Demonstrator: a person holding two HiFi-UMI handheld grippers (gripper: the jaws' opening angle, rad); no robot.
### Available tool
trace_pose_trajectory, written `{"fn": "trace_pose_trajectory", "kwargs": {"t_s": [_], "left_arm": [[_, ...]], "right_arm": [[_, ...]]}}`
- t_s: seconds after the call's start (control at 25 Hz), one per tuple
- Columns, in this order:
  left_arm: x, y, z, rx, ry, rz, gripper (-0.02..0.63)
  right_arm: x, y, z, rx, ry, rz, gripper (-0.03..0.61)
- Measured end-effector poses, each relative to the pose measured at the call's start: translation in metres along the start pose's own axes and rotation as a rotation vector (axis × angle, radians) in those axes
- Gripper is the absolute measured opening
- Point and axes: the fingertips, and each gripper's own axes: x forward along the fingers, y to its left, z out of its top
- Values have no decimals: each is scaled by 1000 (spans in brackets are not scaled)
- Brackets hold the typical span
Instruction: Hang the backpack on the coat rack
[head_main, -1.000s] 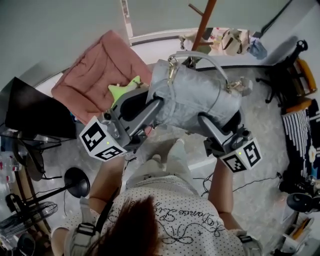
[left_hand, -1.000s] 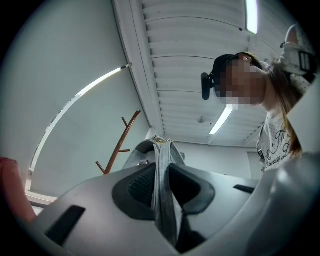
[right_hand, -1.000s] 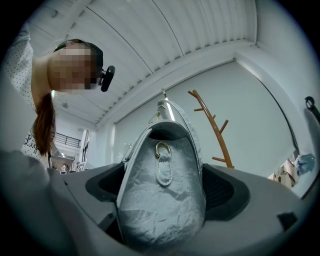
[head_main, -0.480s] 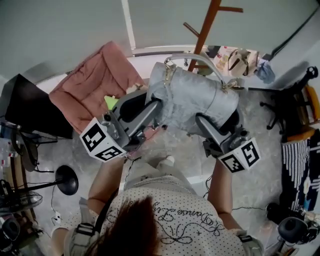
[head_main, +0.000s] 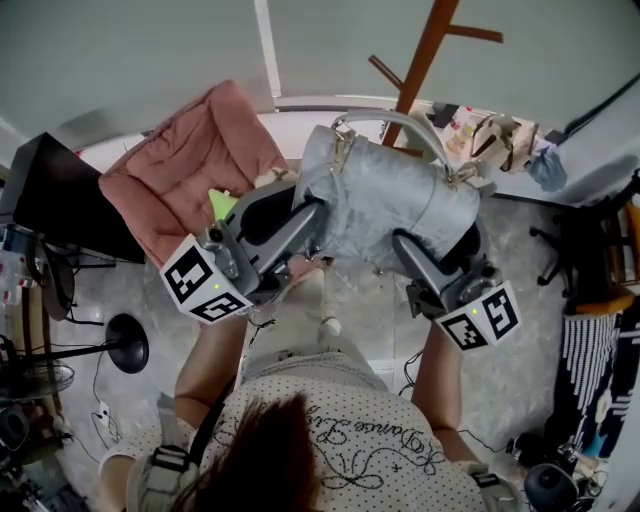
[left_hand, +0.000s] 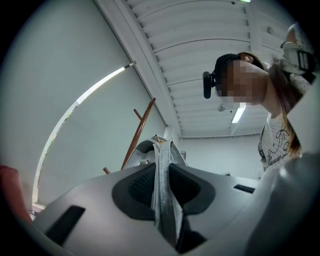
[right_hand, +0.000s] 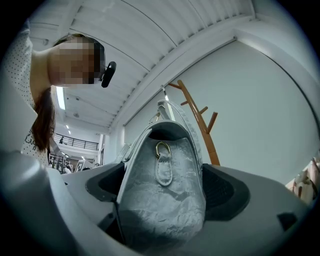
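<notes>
A silver-grey backpack (head_main: 385, 200) hangs in the air between both grippers, with its top handle (head_main: 385, 118) toward the brown wooden coat rack (head_main: 425, 55). My left gripper (head_main: 305, 215) holds its left side. In the left gripper view, that gripper (left_hand: 162, 180) is shut on a thin grey fold of the backpack (left_hand: 162, 165), and the coat rack (left_hand: 140, 131) rises behind. My right gripper (head_main: 408, 245) holds the right side. In the right gripper view, its jaws (right_hand: 162, 187) press on the backpack's end (right_hand: 162, 205), with the coat rack (right_hand: 200, 120) beyond.
A pink padded chair (head_main: 185, 165) stands at the left, with a dark screen (head_main: 60, 200) beside it. Bags and cloth (head_main: 495, 140) lie at the rack's foot. A black lamp base (head_main: 125, 343) and cables lie on the floor at the left.
The backpack and both grippers keep their grip. The view has moved forward: the coat rack shows higher and nearer, and the floor clutter has slid back.
</notes>
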Motion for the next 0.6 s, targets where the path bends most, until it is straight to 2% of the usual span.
{"fn": "trace_pose_trajectory", "kwargs": {"t_s": [0.24,0.4,0.6], "left_arm": [[1,-2,-3,9,-18,8,80],[8,18,-1,8,-20,8,80],[10,22,5,19,-21,4,80]], "right_arm": [[-2,-2,2,-17,5,8,474],[13,-12,0,-13,8,-13,474],[18,-11,5,-28,-2,-29,474]]}}
